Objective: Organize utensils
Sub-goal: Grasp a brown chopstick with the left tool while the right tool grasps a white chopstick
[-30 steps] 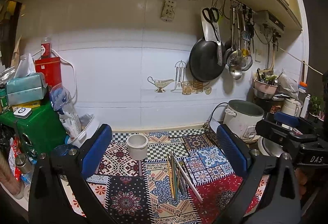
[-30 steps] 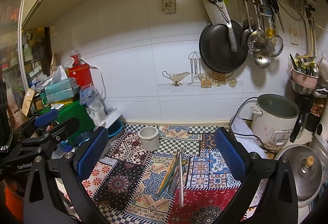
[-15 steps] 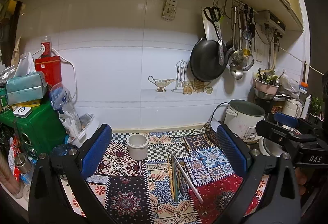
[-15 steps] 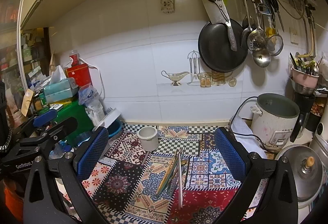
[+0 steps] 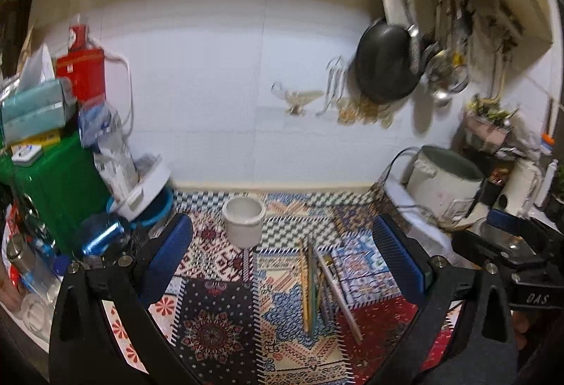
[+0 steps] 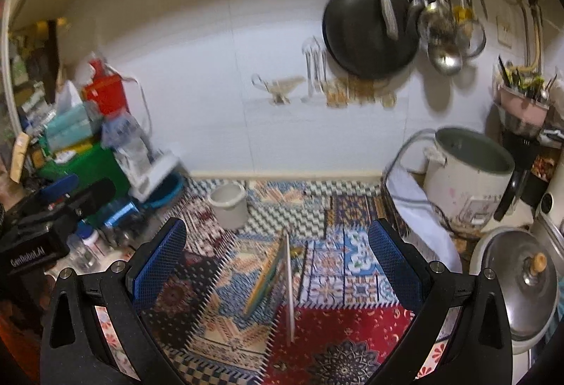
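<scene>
White letters reading "DAS" stand on the black body of the right gripper [image 5: 535, 298], seen at the right edge of the left wrist view, well to the right of the white cup [image 5: 243, 221]. In the right wrist view, "GenRobot.AI" is printed in white on the black body of the left gripper [image 6: 33, 256], down and to the left of that cup [image 6: 228, 205]. The red container [image 5: 80, 73] far to the cup's upper left carries a white label, but its print is too blurred to read.
</scene>
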